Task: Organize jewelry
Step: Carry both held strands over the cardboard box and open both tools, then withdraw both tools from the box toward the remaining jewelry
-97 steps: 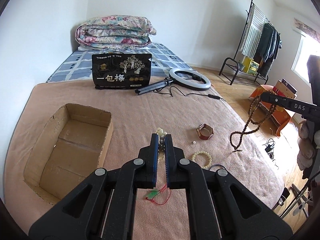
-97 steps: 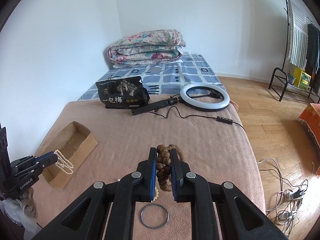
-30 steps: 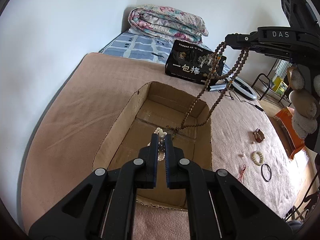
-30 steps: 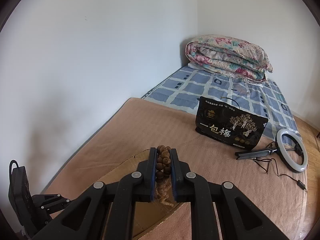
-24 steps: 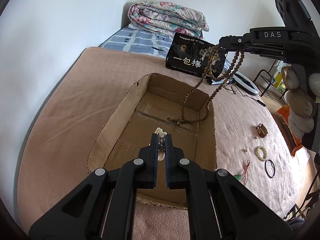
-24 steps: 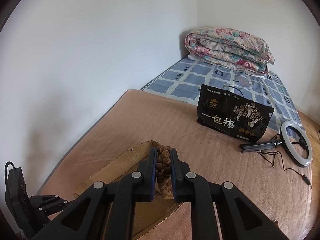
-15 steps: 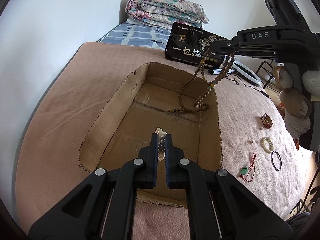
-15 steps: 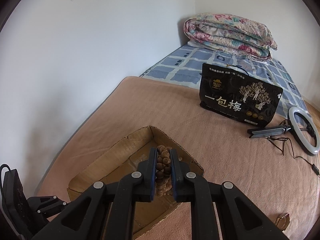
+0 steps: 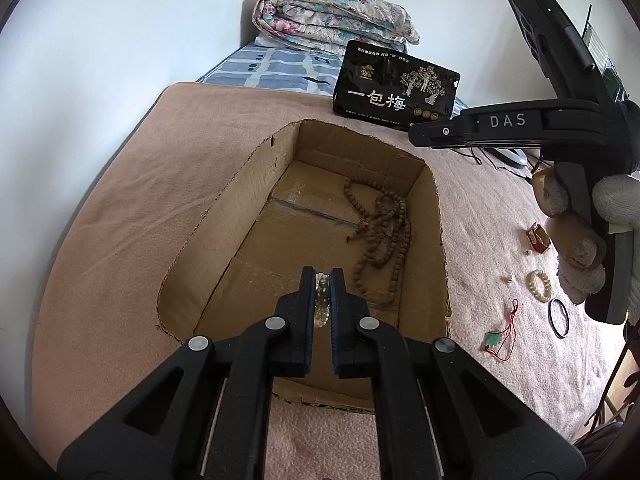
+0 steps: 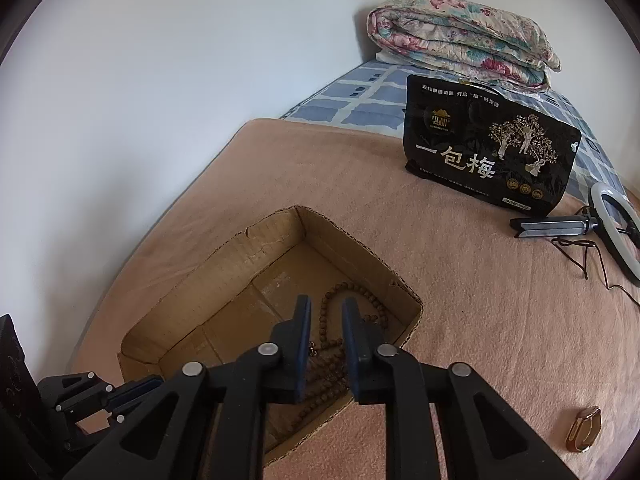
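An open cardboard box (image 9: 256, 172) lies on the pink blanket; it also shows in the right wrist view (image 10: 224, 264). A long brown bead necklace (image 9: 384, 236) lies in a heap on the box floor and shows in the right wrist view (image 10: 332, 320) too. My left gripper (image 9: 322, 280) is shut on a string of pale beads (image 9: 321, 300) above the box's near end. My right gripper (image 10: 324, 312) is open and empty above the box; in the left wrist view it (image 9: 420, 132) hangs over the box's far right corner.
On the blanket right of the box lie a red-corded green pendant (image 9: 498, 338), a black ring (image 9: 559, 317), a pale bead bracelet (image 9: 539, 286) and a brown watch (image 9: 538, 236). A black snack bag (image 10: 488, 160), a ring light (image 10: 618, 228) and a folded quilt (image 10: 460, 46) sit beyond.
My right gripper has opened and let go of the brown bead necklace, which has dropped into the box. My left gripper has stayed over the box, still holding its pale beads.
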`<state>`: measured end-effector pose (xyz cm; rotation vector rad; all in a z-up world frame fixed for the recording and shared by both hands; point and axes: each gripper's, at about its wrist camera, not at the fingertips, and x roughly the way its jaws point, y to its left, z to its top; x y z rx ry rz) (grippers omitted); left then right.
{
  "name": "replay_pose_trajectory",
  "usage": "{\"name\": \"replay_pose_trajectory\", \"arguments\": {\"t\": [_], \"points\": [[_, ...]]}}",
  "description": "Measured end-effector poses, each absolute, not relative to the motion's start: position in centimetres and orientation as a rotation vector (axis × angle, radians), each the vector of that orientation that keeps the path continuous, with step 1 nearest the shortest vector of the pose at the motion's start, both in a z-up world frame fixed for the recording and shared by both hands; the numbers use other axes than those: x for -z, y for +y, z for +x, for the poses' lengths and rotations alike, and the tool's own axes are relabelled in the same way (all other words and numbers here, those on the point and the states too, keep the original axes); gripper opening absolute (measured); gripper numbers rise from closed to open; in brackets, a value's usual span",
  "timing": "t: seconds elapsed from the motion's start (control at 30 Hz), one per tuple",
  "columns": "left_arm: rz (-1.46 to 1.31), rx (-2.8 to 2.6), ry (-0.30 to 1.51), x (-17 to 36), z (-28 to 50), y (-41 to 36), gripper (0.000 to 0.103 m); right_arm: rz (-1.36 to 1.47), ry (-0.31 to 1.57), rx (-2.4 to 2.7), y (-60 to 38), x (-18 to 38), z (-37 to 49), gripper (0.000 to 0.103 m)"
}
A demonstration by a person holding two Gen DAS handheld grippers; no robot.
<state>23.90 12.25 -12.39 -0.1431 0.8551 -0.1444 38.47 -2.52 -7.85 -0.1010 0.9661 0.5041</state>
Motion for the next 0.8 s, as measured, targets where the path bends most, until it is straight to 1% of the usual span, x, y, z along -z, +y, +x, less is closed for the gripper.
{"name": "replay_pose_trajectory", "arguments": {"t": [0.03,0.07,0.1,0.13,0.17,0.2,0.23,0.57,0.67,0.8], "points": [[-0.144,0.145,0.856,12.4,23.9,12.2,0.006,-0.104,0.961,-0.503,-2.6,7.8,38.3,0.033],[-0.143,0.143,0.857,12.4,23.9,12.3,0.011,-0.11,0.956,-0.503,-2.6,7.8,38.2,0.035],[-0.14,0.139,0.854,12.3,23.9,12.3,0.025,-0.118,0.954,-0.501,-2.6,7.8,38.0,0.042],[-0.136,0.131,0.847,12.2,23.8,12.2,0.04,-0.125,0.952,-0.499,-2.6,7.8,37.9,0.057],[-0.133,0.123,0.838,12.1,23.6,12.2,0.045,-0.129,0.948,-0.495,-2.7,7.7,37.7,0.066],[-0.134,0.12,0.83,12.0,23.5,12.2,0.047,-0.129,0.938,-0.49,-2.8,7.6,37.5,0.079],[-0.135,0.12,0.83,11.9,23.4,12.2,0.047,-0.128,0.928,-0.485,-3.0,7.5,37.3,0.084],[-0.103,0.119,0.808,10.5,22.4,11.1,0.047,-0.126,0.9,-0.45,-4.9,6.5,35.9,0.09],[-0.09,0.123,0.803,10.1,22.0,10.4,0.047,-0.119,0.886,-0.437,-5.8,5.9,35.3,0.093],[-0.084,0.132,0.795,9.5,21.5,9.6,0.047,-0.116,0.858,-0.406,-7.2,4.9,34.5,0.1]]}}
